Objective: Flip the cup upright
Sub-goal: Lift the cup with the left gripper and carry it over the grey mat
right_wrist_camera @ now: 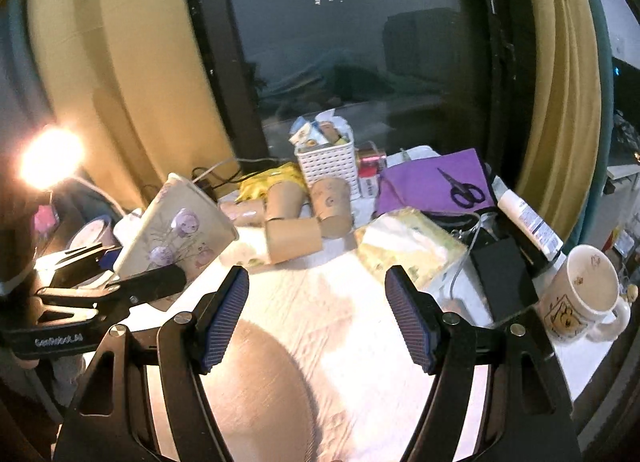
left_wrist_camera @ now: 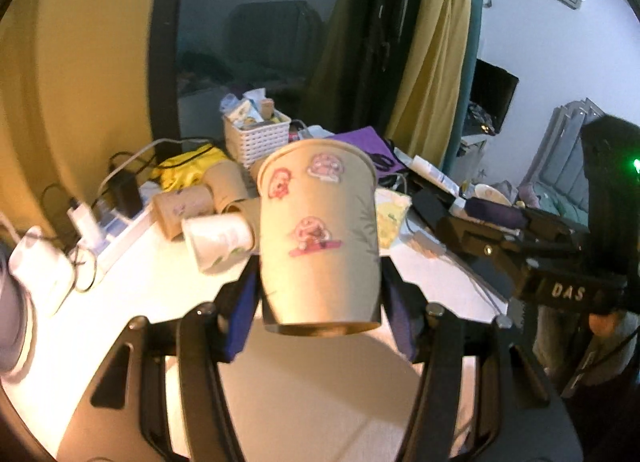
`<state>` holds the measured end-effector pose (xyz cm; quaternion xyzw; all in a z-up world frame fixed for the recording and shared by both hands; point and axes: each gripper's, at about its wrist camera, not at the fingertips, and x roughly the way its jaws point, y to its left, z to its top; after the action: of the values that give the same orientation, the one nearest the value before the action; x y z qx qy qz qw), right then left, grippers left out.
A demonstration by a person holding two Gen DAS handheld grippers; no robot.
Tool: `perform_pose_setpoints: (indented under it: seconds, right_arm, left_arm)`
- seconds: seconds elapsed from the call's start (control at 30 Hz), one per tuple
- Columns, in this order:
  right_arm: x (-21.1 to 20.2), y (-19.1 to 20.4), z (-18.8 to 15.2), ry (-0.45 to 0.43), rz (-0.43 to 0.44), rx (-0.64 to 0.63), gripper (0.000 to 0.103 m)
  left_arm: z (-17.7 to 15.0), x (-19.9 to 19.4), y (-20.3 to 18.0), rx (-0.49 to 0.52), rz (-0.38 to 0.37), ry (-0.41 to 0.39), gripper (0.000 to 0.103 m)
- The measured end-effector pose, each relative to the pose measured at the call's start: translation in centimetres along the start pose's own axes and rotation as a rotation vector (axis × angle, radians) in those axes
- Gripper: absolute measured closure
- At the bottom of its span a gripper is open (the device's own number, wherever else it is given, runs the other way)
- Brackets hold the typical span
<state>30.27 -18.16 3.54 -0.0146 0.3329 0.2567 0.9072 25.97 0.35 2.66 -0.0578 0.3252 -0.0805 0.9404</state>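
Observation:
My left gripper [left_wrist_camera: 320, 286] is shut on a beige paper cup with pink stickers [left_wrist_camera: 318, 234] and holds it above the white table [left_wrist_camera: 152, 286], wide rim up and base down, tilted slightly. In the right wrist view the same cup [right_wrist_camera: 176, 234] is at the left, held tilted in the left gripper's black fingers [right_wrist_camera: 148, 286]. My right gripper [right_wrist_camera: 316, 314] is open and empty over the table [right_wrist_camera: 320, 302]. It also shows at the right edge of the left wrist view [left_wrist_camera: 460, 217].
Several paper cups [right_wrist_camera: 296, 213] lie on their sides at the back of the table, a white one [left_wrist_camera: 218, 240] nearest. Behind them are a white basket [right_wrist_camera: 328, 165], a purple cloth with scissors [right_wrist_camera: 464, 189], a tissue pack [right_wrist_camera: 412, 250], a mug [right_wrist_camera: 588, 298], chargers and cables [left_wrist_camera: 92, 229].

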Motion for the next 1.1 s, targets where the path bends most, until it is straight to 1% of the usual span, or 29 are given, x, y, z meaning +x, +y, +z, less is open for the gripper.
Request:
perform_pose_setpoints:
  seconds: [0.17,0.37,0.63,0.77,0.9,0.97,1.07,1.1]
  right_arm:
    - [-1.3,2.4,-1.7,0.013,0.024,-0.028,0.029]
    - [-2.2,5.8,-4.1,0.043,0.061,-0.071,0.029]
    - [-4.3,9.4,-7.4,0.051,0.114,-0.096,0.029]
    - [-5.2,10.5,-8.7,0.052,0.146,-0.096,0.029]
    - [-6.0,12.0,-10.5,0.065,0.197,-0.113,0.029]
    - [-6.4,13.0,-11.4,0.072,0.211,-0.135,0.029]
    - [-7.3,14.0,-12.1,0.070,0.230,-0.156,0.029]
    - [-7.6,14.3,-12.2,0.068,0.239,-0.158,0.029]
  left_arm:
    - [-3.4,-3.5,0.5,-0.027,0.018,-0.062,0.045]
    - [-7.3,-6.3,0.7,-0.073,0.045,-0.112,0.045]
    - [-13.0,-10.5,0.9,-0.131,0.098,-0.169,0.045]
    - [-15.8,-11.7,0.5,-0.149,0.108,-0.180,0.045]
    - [-18.5,-12.5,-0.1,-0.154,0.118,-0.200,0.045]
    - [-19.4,-12.9,-0.4,-0.175,0.111,-0.211,0.045]
    - [-20.9,-13.5,-1.3,-0.187,0.136,-0.231,0.045]
    - [-21.4,-13.7,-1.4,-0.199,0.134,-0.239,0.045]
